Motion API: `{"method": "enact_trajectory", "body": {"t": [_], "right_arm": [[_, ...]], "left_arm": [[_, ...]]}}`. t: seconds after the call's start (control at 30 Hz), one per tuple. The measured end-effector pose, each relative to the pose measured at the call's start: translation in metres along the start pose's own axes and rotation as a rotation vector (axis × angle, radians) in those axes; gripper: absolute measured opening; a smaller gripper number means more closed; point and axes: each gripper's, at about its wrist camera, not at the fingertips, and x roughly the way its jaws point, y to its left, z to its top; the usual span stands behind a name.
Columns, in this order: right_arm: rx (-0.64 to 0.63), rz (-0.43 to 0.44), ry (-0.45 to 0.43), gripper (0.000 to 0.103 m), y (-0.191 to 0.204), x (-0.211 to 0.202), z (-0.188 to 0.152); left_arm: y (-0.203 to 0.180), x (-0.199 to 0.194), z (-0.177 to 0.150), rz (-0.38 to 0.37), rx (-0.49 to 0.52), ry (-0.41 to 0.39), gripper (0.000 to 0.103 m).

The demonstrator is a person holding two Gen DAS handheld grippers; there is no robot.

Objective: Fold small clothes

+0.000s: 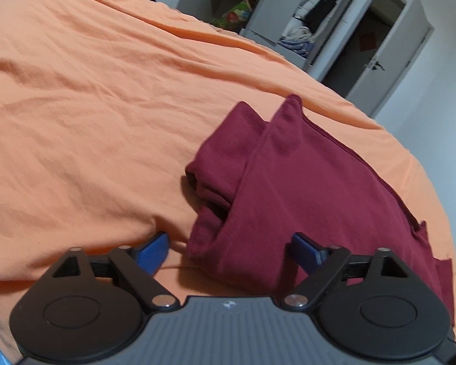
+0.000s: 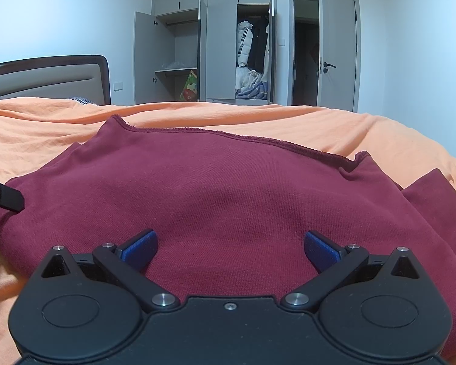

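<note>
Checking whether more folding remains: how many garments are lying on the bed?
1: a maroon garment, partly folded on the orange bedspread, in front of both open grippers. Nothing else shows on the bed, though parts lie outside both views.

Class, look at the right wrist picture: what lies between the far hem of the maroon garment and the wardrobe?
Only the orange bedspread lies between the maroon garment and the wardrobe; the right wrist view shows it bare.

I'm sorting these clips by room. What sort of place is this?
A bedroom, most likely: a bed with an orange sheet and padded headboard, plus an open wardrobe holding hanging coats.
</note>
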Motion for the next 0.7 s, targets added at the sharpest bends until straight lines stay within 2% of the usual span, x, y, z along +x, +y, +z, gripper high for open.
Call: {"method": "enact_trajectory", "body": {"t": [0.07, 0.13, 0.2, 0.7], "right_arm": [[0.000, 0.000, -0.001, 0.103, 0.0000, 0.0004, -0.0003], [0.001, 0.000, -0.002, 0.103, 0.0005, 0.0008, -0.0004], [0.001, 0.000, -0.002, 0.103, 0.0004, 0.0008, -0.0005], [0.001, -0.001, -0.002, 0.103, -0.0001, 0.0010, -0.0010]], "left_arm": [[-0.0023, 0.0009, 0.0011, 0.016, 0.000, -0.008, 0.074], [-0.0042, 0.0004, 0.0012, 0.021, -0.003, -0.015, 0.055], [-0.0057, -0.0006, 0.0010, 0.026, -0.005, -0.018, 0.048], [-0.0088, -0.0037, 0.0031, 0.013, 0.024, -0.025, 0.031]]}}
